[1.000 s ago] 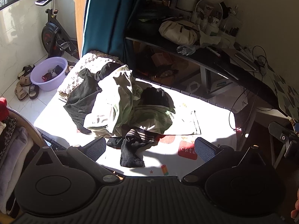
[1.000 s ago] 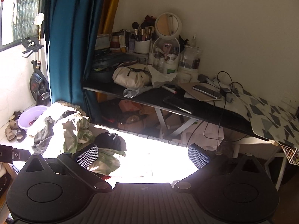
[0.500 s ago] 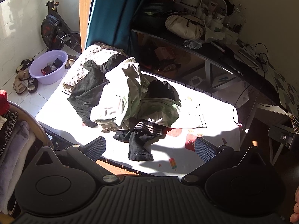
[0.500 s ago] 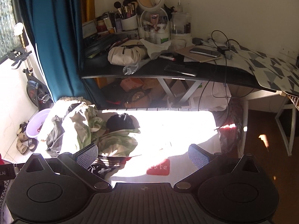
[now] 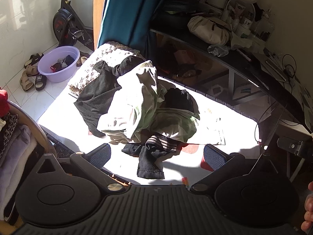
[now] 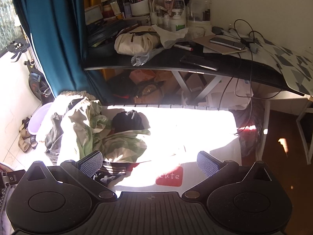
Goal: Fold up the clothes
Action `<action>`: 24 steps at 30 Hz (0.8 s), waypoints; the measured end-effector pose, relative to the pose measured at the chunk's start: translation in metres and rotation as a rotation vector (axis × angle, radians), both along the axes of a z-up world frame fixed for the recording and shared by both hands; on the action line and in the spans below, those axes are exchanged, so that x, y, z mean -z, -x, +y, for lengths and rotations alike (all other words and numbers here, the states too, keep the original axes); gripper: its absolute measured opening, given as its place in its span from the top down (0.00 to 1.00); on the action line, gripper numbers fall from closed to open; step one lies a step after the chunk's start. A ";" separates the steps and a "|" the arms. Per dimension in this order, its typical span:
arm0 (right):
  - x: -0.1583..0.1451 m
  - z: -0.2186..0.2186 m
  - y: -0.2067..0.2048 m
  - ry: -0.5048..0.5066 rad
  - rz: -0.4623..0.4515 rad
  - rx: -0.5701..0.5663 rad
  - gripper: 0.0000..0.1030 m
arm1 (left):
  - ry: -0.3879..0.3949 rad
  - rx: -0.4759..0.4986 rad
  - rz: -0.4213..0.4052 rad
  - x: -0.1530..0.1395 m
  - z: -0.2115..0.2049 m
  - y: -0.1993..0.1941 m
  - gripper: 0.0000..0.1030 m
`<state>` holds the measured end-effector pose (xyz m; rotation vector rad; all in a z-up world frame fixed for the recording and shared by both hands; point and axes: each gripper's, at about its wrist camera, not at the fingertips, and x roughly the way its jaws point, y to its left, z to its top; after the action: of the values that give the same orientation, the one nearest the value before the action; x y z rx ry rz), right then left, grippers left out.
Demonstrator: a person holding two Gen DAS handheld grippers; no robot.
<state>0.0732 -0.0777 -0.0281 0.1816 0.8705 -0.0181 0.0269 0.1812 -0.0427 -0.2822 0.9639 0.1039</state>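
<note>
Tongs (image 5: pixel 156 154) (image 6: pixel 149 163) agape over sunlit clothes heap (image 5: pixel 140 105)

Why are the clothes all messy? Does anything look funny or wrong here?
Yes. The clothes lie in one crumpled, unfolded heap on the sunlit white mat. A black striped sock trails out of the pile's near edge. Both the left gripper and the right gripper are open and hold nothing.

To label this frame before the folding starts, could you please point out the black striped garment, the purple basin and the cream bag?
Black striped garment (image 5: pixel 162 146), left wrist view, striped band.
Purple basin (image 5: pixel 49 74), left wrist view, front wall.
Cream bag (image 6: pixel 135 43), right wrist view, body.
</note>
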 end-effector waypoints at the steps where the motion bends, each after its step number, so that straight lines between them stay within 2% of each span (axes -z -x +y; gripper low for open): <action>1: 0.002 -0.003 -0.008 0.002 -0.006 -0.006 0.01 | -0.007 -0.009 0.000 0.000 -0.001 -0.007 0.01; 8: 0.013 -0.028 -0.063 0.033 -0.053 -0.046 0.01 | -0.041 -0.078 0.012 0.010 -0.002 -0.050 0.00; 12: 0.032 -0.039 -0.092 0.070 -0.037 -0.054 0.01 | -0.070 -0.129 0.043 0.027 0.004 -0.062 0.00; 18: 0.073 -0.051 -0.124 0.051 0.033 -0.047 0.01 | -0.083 -0.222 0.124 0.061 0.029 -0.072 0.01; 24: 0.125 -0.035 -0.143 0.100 0.067 -0.034 0.01 | -0.115 -0.207 0.199 0.103 0.051 -0.103 0.01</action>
<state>0.2163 -0.1126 -0.1535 0.0725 0.9373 -0.0359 0.1301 0.2322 -0.1460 -0.2680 1.1196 0.3812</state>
